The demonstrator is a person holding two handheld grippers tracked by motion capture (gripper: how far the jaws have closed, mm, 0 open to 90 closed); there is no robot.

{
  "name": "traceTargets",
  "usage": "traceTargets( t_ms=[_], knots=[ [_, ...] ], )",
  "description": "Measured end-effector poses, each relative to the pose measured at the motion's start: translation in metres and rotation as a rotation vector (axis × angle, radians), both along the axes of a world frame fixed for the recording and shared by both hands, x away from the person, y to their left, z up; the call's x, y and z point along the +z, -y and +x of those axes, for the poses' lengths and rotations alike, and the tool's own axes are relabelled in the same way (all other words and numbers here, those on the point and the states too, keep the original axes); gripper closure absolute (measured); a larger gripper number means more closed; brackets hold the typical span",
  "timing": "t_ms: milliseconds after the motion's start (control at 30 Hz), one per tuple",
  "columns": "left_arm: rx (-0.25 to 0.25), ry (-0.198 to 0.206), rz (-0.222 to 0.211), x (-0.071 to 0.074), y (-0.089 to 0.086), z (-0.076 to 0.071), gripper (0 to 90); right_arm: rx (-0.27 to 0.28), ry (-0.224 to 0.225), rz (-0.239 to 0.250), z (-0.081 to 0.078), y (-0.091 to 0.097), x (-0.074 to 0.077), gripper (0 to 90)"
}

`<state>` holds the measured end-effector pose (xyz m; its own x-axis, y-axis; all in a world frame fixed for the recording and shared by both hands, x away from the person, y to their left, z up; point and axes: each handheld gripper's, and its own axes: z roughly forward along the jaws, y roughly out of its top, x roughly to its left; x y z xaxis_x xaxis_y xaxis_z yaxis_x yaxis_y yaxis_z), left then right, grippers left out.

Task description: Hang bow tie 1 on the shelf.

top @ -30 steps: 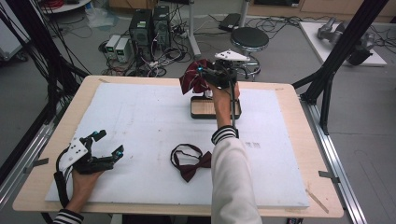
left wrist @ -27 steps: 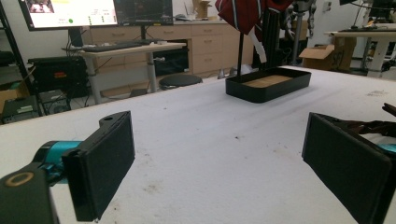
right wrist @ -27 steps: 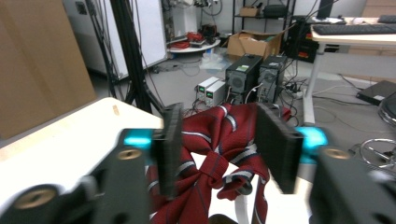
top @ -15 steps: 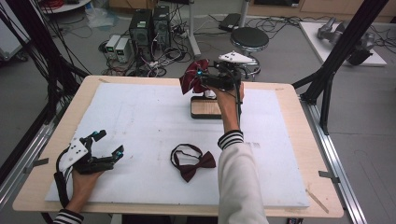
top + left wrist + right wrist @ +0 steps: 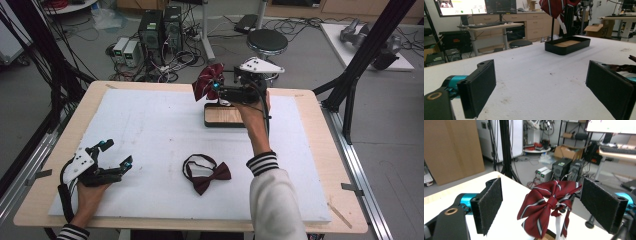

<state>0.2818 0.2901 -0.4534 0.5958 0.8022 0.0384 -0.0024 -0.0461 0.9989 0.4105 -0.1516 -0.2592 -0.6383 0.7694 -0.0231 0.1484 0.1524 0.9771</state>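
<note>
While the right gripper (image 5: 216,86) had just been spreading its jaws, the striped bow tie (image 5: 550,203) hung between the pads untouched, perched on its stand (image 5: 552,27) above the black tray (image 5: 224,117) at the table's far side; a clean exit called for backing straight off so neither pad snagged a wing. Wide open and empty, the left gripper (image 5: 116,154) rested near the front-left edge (image 5: 35,210), and the plain bow tie (image 5: 209,176) lay mid-table with open white mat (image 5: 150,125) around it.
</note>
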Motion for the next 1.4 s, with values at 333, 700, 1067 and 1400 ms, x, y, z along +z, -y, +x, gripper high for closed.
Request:
traceTargets(
  t_ms=[333, 700, 1067, 1400],
  knots=[
    [-0.003, -0.004, 0.000, 0.000, 0.000, 0.000, 9.8, 0.005, 0.019, -0.001, -0.038, 0.035, -0.007, 17.3],
    [-0.004, -0.008, -0.009, 0.000, -0.001, 0.001, 9.8, -0.017, 0.031, 0.030, -0.085, 0.083, -0.028, 17.4],
    [-0.005, -0.006, -0.006, 0.000, -0.001, 0.001, 9.8, -0.064, 0.049, 0.054, -0.114, 0.111, -0.055, 17.4],
    [-0.006, -0.003, -0.004, 0.000, -0.001, 0.000, 9.8, -0.096, 0.080, 0.093, -0.132, 0.120, -0.100, 16.9]
  ],
)
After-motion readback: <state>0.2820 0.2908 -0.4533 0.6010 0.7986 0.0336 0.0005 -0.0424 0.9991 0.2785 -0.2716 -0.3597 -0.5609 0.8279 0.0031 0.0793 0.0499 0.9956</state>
